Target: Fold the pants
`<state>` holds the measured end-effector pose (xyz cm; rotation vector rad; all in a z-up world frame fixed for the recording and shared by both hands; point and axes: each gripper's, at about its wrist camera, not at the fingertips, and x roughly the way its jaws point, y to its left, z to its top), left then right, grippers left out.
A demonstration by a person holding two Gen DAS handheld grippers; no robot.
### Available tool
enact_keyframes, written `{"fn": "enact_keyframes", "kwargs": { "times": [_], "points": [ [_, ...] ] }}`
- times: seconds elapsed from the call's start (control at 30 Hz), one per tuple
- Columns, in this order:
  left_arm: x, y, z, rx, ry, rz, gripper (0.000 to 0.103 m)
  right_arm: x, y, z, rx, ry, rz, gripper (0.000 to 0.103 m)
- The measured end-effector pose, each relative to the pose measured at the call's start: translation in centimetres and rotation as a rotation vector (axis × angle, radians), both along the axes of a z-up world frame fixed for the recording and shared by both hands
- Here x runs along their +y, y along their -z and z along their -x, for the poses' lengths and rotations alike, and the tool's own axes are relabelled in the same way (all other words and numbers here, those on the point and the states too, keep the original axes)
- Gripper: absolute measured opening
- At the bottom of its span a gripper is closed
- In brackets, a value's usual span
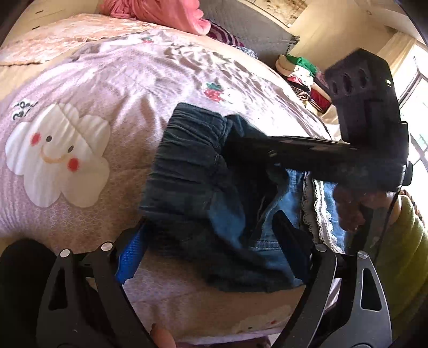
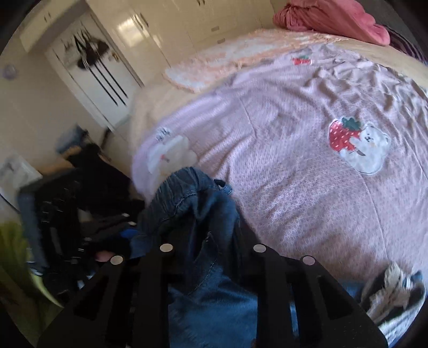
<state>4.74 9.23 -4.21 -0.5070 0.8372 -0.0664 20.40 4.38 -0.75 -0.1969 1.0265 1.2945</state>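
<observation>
The pants [image 1: 203, 192], dark blue denim with a gathered waistband, lie bunched on the bed [image 1: 80, 208] at its near edge, on a pink quilt [image 1: 133, 80] printed with a smiling cloud [image 1: 57, 155] and strawberries. In the left wrist view the left gripper [image 1: 208, 257] has its jaws spread wide, one on each side of the pants' lower edge, with the blue pad of the left finger lying against the quilt just beside the cloth and nothing pinched between them. The right gripper [image 1: 240, 150] reaches in from the right above the pants, its fingers drawn together on a fold of denim near the waistband; in its own view the right gripper [image 2: 211, 241] shows the jaws narrowed with the raised cloth caught between them, the waistband bunched just beyond the tips. A lighter denim piece trimmed with white lace [image 1: 323, 208] lies on the right of the pants. Beyond the pants, at the far end of the bed, sits a pink bundle [image 1: 160, 13].
</observation>
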Motion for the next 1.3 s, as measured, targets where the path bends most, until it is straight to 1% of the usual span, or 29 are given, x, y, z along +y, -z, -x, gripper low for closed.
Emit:
{"fn": "enact_keyframes", "kwargs": {
  "times": [0.03, 0.13, 0.2, 0.23, 0.3, 0.33, 0.37, 0.4, 0.47, 0.53, 0.57, 0.6, 0.63, 0.67, 0.73, 0.77, 0.8, 0.83, 0.9, 0.97, 1.03, 1.07, 1.1, 1.2, 1.23, 1.3],
  "points": [
    [-0.1, 0.0, 0.0, 0.001, -0.002, -0.004, 0.082, -0.5, -0.3, -0.1, 0.01, 0.008, -0.019, 0.018],
    [0.0, -0.1, 0.1, 0.001, -0.015, 0.017, 0.082, -2.0, -1.4, 0.1, 0.013, 0.015, -0.075, 0.016],
    [0.2, -0.2, 0.0, 0.0, -0.024, 0.057, 0.081, -2.7, -2.3, 0.4, 0.005, 0.016, -0.097, 0.014],
    [0.2, -0.2, -0.1, 0.006, -0.026, 0.08, 0.078, -3.0, -2.7, 0.5, -0.001, 0.014, -0.106, 0.014],
    [0.3, -0.5, -0.3, 0.011, -0.037, 0.106, 0.049, -3.6, -3.4, 0.5, -0.021, 0.021, -0.121, 0.014],
    [0.4, -0.7, -0.4, 0.008, -0.036, 0.12, 0.045, -3.9, -3.7, 0.5, -0.028, 0.025, -0.125, 0.014],
    [0.5, -1.0, -0.5, 0.002, -0.036, 0.147, 0.037, -4.1, -3.9, 0.4, -0.036, 0.033, -0.125, 0.014],
    [0.6, -1.2, -0.5, -0.002, -0.036, 0.155, 0.03, -4.5, -4.0, 0.2, -0.045, 0.054, -0.118, 0.014],
    [0.6, -2.0, -0.4, -0.026, -0.04, 0.156, 0.02, -5.2, -3.9, -0.3, -0.033, 0.084, -0.107, 0.015],
    [0.2, -2.6, -0.5, -0.034, -0.029, 0.154, 0.019, -6.1, -3.9, -0.9, -0.01, 0.12, -0.113, 0.024],
    [0.0, -2.9, -0.7, -0.037, -0.025, 0.141, 0.017, -6.3, -3.8, -1.0, -0.007, 0.132, -0.109, 0.039],
    [-0.3, -3.0, -0.8, -0.039, -0.022, 0.13, 0.017, -6.4, -3.8, -1.2, -0.006, 0.149, -0.1, 0.057],
    [-0.5, -3.1, -0.9, -0.038, -0.019, 0.118, 0.017, -6.3, -3.8, -1.3, 0.001, 0.159, -0.095, 0.065],
    [-0.6, -3.0, -1.0, -0.034, -0.024, 0.103, 0.017, -5.9, -3.7, -1.5, 0.006, 0.165, -0.088, 0.066],
    [-0.7, -2.9, -0.7, -0.03, -0.027, 0.094, 0.017, -4.4, -3.8, -1.6, 0.007, 0.133, -0.069, 0.066],
    [-0.5, -2.8, -0.5, -0.029, -0.03, 0.09, 0.017, -3.1, -3.6, -1.7, 0.019, 0.1, -0.044, 0.072],
    [-0.4, -2.6, -0.4, -0.025, -0.034, 0.09, 0.017, -2.3, -3.3, -1.8, 0.019, 0.089, -0.021, 0.075],
    [-0.2, -2.3, -0.4, -0.019, -0.035, 0.095, 0.017, -1.4, -3.0, -1.9, 0.02, 0.08, 0.002, 0.075],
    [0.2, -1.8, -0.4, -0.011, -0.039, 0.109, 0.017, 0.7, -1.9, -2.2, 0.063, 0.044, 0.049, 0.081],
    [0.5, -1.3, -0.4, -0.009, -0.039, 0.124, 0.017, 2.2, -0.9, -2.4, 0.078, 0.038, 0.087, 0.081],
    [0.8, -0.8, -0.5, -0.012, -0.038, 0.139, 0.017, 3.8, 0.8, -2.6, 0.112, 0.02, 0.134, 0.081],
    [0.9, -0.7, -0.5, -0.012, -0.039, 0.142, 0.017, 4.2, 1.6, -2.6, 0.125, 0.011, 0.145, 0.073],
    [1.0, -0.3, -0.6, -0.008, -0.041, 0.151, 0.017, 4.4, 2.0, -2.5, 0.132, -0.005, 0.139, 0.042],
    [1.5, 0.0, -0.8, -0.011, -0.045, 0.21, 0.016, 4.1, 1.8, -1.6, 0.082, -0.021, 0.102, 0.037],
    [1.4, -0.4, -0.8, -0.023, -0.037, 0.21, 0.016, 3.7, 1.5, -1.6, 0.091, -0.012, 0.082, 0.036],
    [0.6, -1.8, -0.8, -0.053, -0.01, 0.18, 0.016, 2.0, 0.2, -2.0, 0.113, 0.009, 0.017, 0.036]
  ]
}}
